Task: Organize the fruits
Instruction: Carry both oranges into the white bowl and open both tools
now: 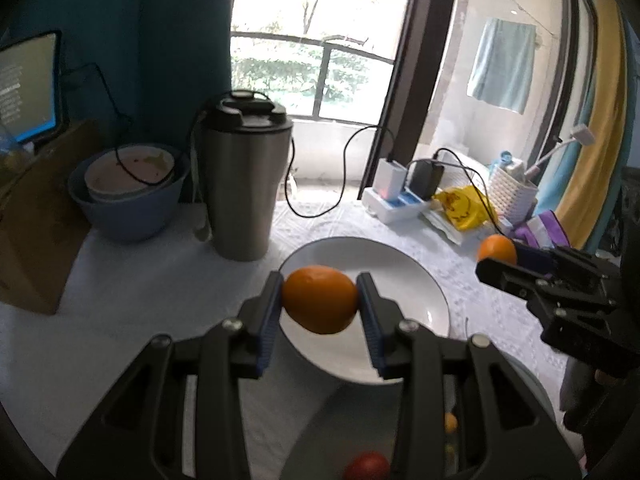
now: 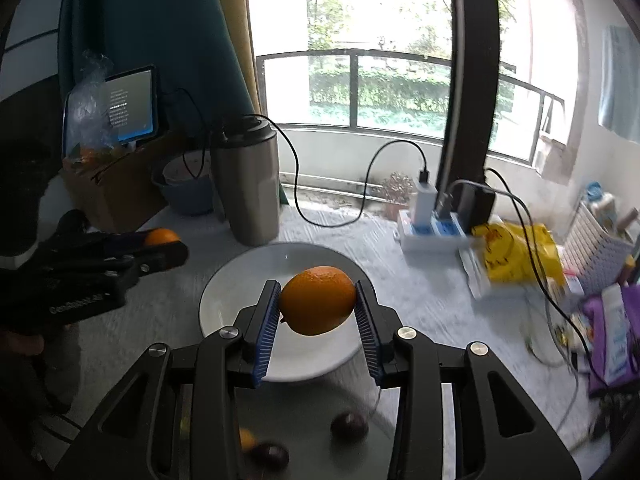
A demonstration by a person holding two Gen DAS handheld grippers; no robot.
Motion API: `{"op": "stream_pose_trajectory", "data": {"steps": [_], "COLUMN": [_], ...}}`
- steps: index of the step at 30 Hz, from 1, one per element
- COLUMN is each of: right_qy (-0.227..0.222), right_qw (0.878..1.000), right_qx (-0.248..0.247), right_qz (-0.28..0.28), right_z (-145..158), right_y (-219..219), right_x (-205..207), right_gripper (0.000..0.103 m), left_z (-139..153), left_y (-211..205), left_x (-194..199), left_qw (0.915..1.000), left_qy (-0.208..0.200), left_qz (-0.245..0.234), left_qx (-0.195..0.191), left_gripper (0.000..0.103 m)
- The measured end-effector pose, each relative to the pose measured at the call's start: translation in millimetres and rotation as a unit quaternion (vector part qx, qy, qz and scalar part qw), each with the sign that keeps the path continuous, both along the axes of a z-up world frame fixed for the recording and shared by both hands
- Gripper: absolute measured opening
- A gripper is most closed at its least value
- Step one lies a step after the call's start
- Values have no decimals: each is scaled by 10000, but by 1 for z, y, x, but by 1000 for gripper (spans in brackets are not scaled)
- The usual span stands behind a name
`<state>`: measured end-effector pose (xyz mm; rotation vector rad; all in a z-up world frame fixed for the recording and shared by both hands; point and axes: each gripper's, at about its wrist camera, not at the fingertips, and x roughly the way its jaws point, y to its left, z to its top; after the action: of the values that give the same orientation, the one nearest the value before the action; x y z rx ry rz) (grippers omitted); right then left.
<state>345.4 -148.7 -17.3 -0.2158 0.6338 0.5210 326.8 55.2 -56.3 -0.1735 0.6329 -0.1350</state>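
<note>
left gripper (image 1: 320, 300) pinches an orange (image 1: 320, 298) above the white plate (image 1: 420, 280) | right gripper (image 2: 316, 300) pinches a second orange (image 2: 318, 300) over it too | risk: round fruit slips from pads, or both grippers collide when lowering together

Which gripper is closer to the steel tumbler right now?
Left. The left gripper holds its orange just beside the steel tumbler; the right gripper sits farther off, over the white plate.

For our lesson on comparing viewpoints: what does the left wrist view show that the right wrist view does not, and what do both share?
Only the left wrist view: a light blue towel hanging outside and a red round fruit at the bottom edge.
Only the right wrist view: two dark purple round fruits below the gripper and a small potted plant.
Both: a round white plate, a steel tumbler, and each gripper holding an orange.
</note>
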Motion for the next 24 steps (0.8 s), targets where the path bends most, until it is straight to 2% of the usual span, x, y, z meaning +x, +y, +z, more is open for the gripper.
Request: {"op": "stream_pose_trajectory", "data": {"steps": [11,24], "right_qy": [162,790], "right_qw": [9997,9967], "right_qx": [-62,-192], "right_qz": [160,75], "right_z": [-24,-60], "right_y": [25,38], "right_x": [55,94], "right_gripper": [40,40], "left_z": [-21,-52], "left_y": [-3,-4], "left_x": [49,79], "left_qw": [9998,9963], "left_qy": [185,838], "left_qz": [4,147], "left_qx": [-124,-96], "left_gripper": [38,39]}}
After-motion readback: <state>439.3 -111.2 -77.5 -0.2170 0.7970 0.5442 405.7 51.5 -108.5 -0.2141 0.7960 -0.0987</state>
